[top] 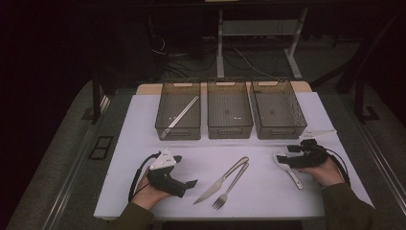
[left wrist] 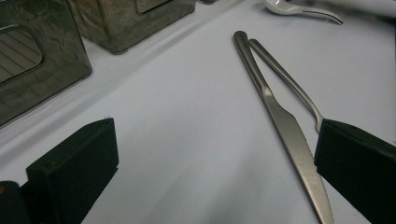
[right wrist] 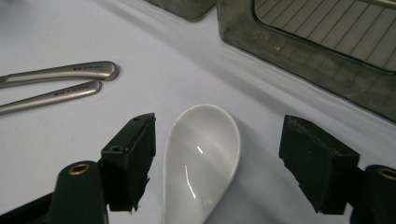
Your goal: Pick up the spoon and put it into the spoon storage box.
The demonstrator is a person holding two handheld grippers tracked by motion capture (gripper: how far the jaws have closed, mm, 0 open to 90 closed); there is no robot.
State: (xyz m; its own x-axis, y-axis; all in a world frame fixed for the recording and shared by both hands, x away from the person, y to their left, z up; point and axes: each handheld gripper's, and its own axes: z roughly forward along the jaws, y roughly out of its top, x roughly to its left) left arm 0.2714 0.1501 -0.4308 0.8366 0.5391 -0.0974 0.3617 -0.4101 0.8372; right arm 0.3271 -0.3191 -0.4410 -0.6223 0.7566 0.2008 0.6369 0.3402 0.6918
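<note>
With chopsticks [top: 179, 114] already in the left bin [top: 178, 130], the right gripper [right wrist: 217, 154] brackets the white spoon [right wrist: 201, 158] on the worktop [top: 258, 191], fingers apart, while knife [top: 221, 180] and fork [top: 231, 186] remain unsorted.

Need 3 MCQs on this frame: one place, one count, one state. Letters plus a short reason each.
1. Where does the white spoon lie?
A. in the middle bin
B. on the table between the right claw's jaws
C. across the fork

2. How many bins stand at the back of the table?
A. two
B. three
C. four

3. What is the state of the left claw?
A. open, holding nothing
B. shut on the knife
C. shut on the fork

Key: 1 B, the right gripper view shows the bowl between the jaws, pads apart from it. 2 B, the high view shows left, middle and right. 3 A, its jaws stand wide; the knife lies untouched.
</note>
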